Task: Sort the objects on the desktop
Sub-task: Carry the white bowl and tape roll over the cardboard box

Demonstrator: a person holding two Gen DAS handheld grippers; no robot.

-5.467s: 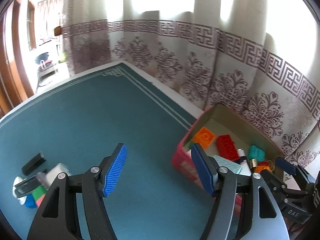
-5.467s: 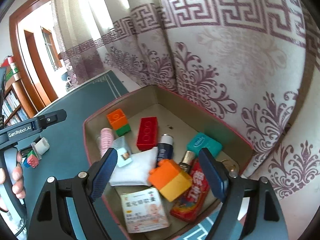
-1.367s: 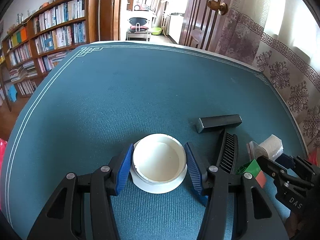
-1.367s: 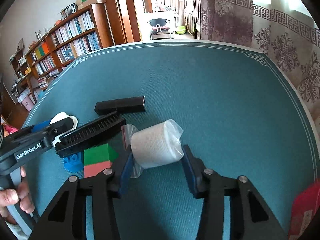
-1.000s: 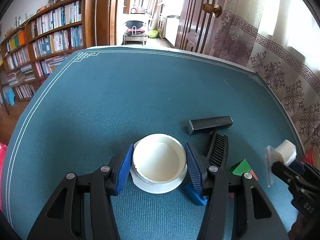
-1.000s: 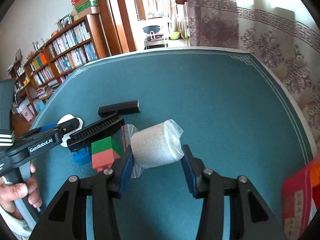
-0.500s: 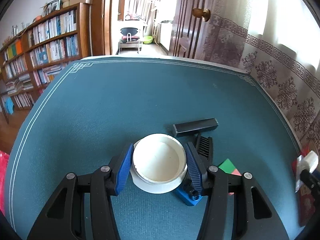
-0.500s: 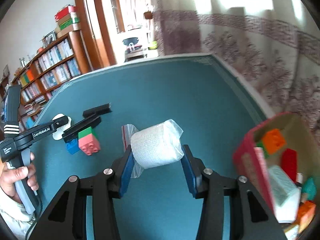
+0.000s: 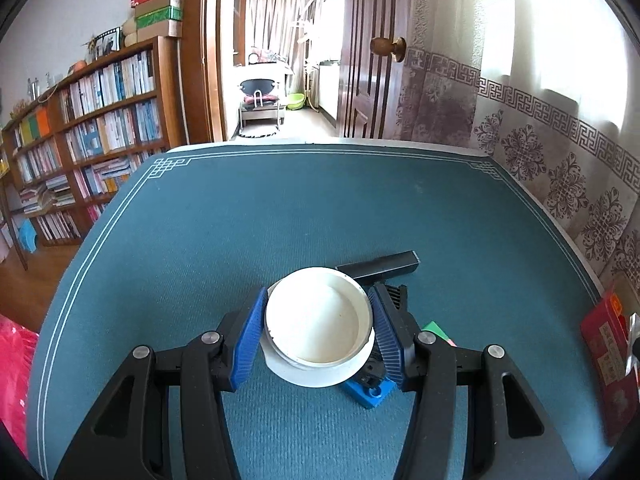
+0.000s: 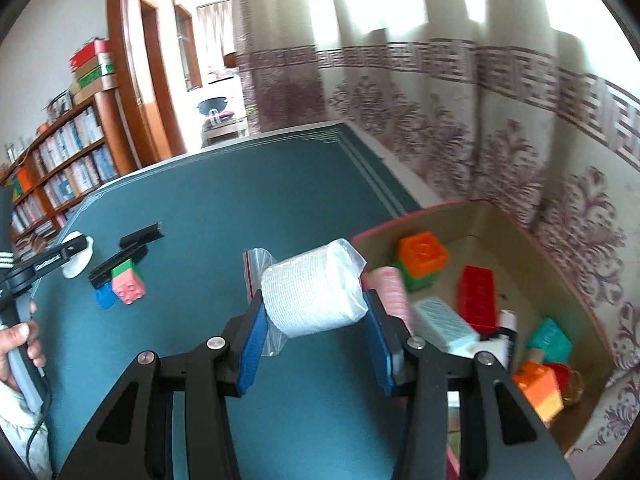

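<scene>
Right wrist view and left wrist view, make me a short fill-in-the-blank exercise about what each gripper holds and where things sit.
1. The right gripper holds a white gauze roll in a clear ____ bag.
2. The left gripper is shut on a round white ____.
3. The red plastic brick lies inside the open ____ box.
4. The green block sits on a ____ block.

Missing words: plastic; bowl; cardboard; pink

The right gripper [image 10: 316,320] clamps a bagged white gauze roll [image 10: 314,300] above the teal table [image 10: 240,208], just beside the cardboard box [image 10: 560,280] which holds coloured building blocks [image 10: 422,258].
</scene>
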